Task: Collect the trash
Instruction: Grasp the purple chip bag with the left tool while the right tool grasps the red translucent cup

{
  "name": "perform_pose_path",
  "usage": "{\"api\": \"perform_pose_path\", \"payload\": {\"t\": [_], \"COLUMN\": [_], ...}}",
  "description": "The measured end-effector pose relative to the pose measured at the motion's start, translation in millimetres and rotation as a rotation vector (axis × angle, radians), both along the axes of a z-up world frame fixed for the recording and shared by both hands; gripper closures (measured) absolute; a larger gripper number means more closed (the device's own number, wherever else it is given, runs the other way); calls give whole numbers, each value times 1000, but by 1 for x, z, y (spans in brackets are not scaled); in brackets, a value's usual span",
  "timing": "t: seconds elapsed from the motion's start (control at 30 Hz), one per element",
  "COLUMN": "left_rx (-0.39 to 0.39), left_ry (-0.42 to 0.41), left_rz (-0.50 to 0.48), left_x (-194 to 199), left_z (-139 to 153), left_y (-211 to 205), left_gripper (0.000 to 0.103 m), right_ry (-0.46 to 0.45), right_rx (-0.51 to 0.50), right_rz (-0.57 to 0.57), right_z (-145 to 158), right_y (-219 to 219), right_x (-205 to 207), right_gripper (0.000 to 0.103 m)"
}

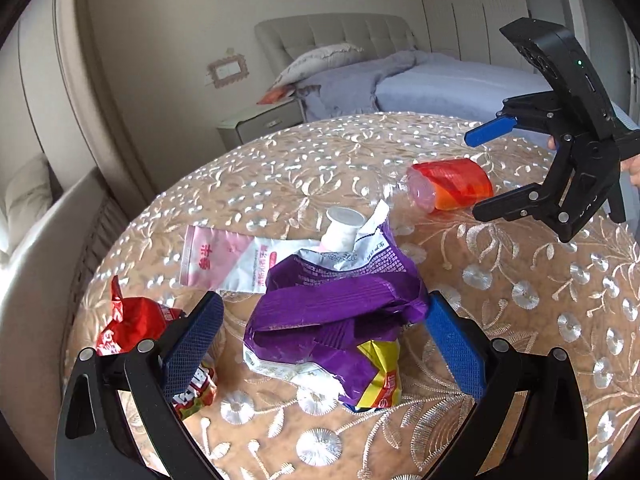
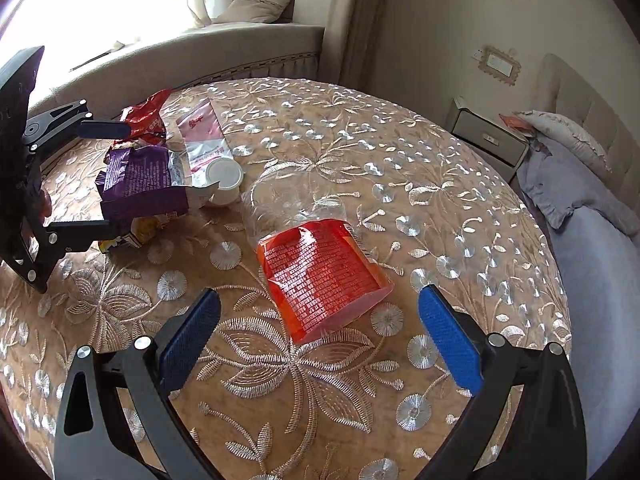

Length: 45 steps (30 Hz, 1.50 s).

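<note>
Left tool [image 1: 324, 332]: my jaws wide apart, straddling purple bag [image 1: 332, 312].
Right tool [image 2: 320, 340]: gaping too, empty, bottle [image 2: 320, 268] lying just ahead.
Risk: crinkly foil may slip; bottle could roll.
Nearby: cup [image 1: 342, 228], pink pouch [image 1: 224, 260], red wrapper [image 1: 132, 320] crowd the surface [image 1: 520, 280].
</note>
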<state>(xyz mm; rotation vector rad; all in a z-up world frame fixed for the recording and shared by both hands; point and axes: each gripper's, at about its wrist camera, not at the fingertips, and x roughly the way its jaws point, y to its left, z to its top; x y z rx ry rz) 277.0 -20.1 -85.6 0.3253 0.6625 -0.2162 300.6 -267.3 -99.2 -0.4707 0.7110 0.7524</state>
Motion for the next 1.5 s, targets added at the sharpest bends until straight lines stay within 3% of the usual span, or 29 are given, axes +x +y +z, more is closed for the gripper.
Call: {"api": "perform_pose_path", "payload": {"t": [0.27, 0.37, 0.4, 0.43, 0.53, 0.57, 0.87, 1.2, 1.5], "left_rx": [45, 24, 14, 1, -25, -30, -29, -20, 4], "left_ry": [121, 177, 184, 189, 191, 193, 151, 104, 73], "left_rz": [-15, -7, -5, -5, 2, 0, -54, -89, -156], "left_x": [24, 30, 31, 31, 29, 27, -9, -66, -105], "left_z": [-18, -24, -24, -24, -23, -22, -12, 11, 24], "left_y": [-2, 0, 1, 3, 6, 6, -17, -44, -78], "left_gripper": [5, 6, 7, 16, 18, 19, 21, 21, 21], "right_ry": [74, 94, 100, 99, 119, 131, 68, 29, -17], "right_rx": [-66, -69, -69, -68, -45, -33, -19, 38, 93], "right_rz": [61, 81, 83, 88, 105, 105, 75, 56, -7], "right_z": [-21, -25, -25, -25, -24, -23, -10, 13, 28], "right_y": [25, 33, 34, 35, 37, 35, 17, -18, -61], "right_x": [36, 40, 40, 38, 29, 26, -36, -108, -155], "right_gripper": [5, 5, 5, 5, 21, 32, 33, 46, 48]}}
